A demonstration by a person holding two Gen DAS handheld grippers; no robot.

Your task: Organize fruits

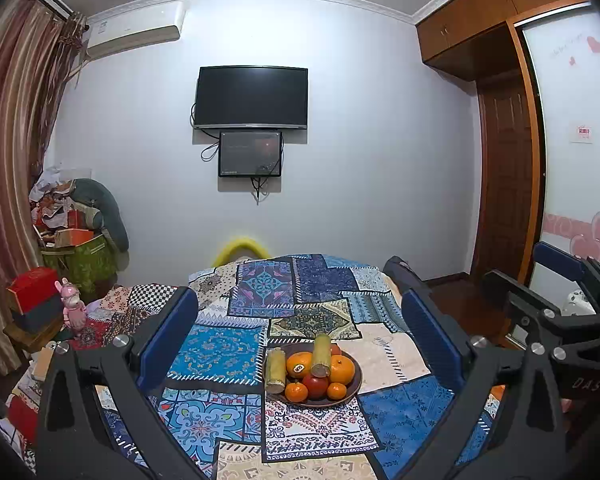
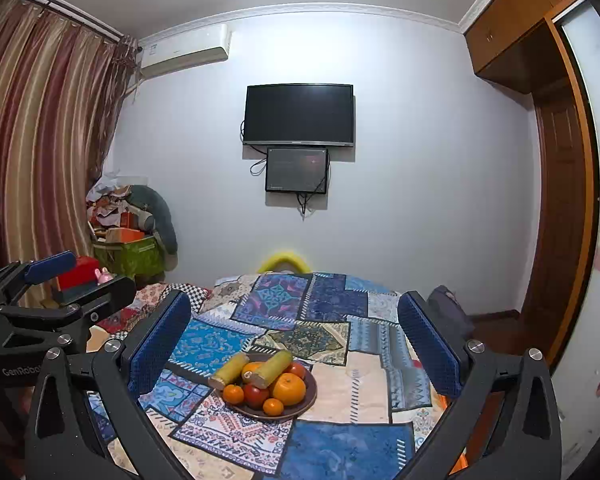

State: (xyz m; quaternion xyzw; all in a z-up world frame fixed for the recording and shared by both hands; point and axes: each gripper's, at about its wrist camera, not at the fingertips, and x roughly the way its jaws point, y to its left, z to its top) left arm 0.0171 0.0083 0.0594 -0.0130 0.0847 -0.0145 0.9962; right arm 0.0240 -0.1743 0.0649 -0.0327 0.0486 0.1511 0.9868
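Observation:
A brown plate point(image 1: 354, 385) point(image 2: 309, 396) sits on the patchwork cloth. It holds two yellow-green sugarcane pieces point(image 1: 322, 354) point(image 2: 272, 368), several oranges point(image 1: 341, 369) point(image 2: 289, 389) and a red apple point(image 1: 315, 385) point(image 2: 256, 395). My left gripper point(image 1: 300, 344) is open and empty, held above and short of the plate. My right gripper point(image 2: 294, 348) is open and empty, also short of the plate. The right gripper shows at the right edge of the left wrist view point(image 1: 548, 280). The left gripper shows at the left edge of the right wrist view point(image 2: 80, 276).
The patchwork cloth point(image 1: 220, 412) point(image 2: 352, 444) covers the table. A yellow chair back point(image 1: 240, 248) stands at the far edge. Boxes and clutter point(image 1: 72, 240) and a pink toy point(image 1: 73, 312) are at the left. A wardrobe point(image 1: 500, 160) is at the right.

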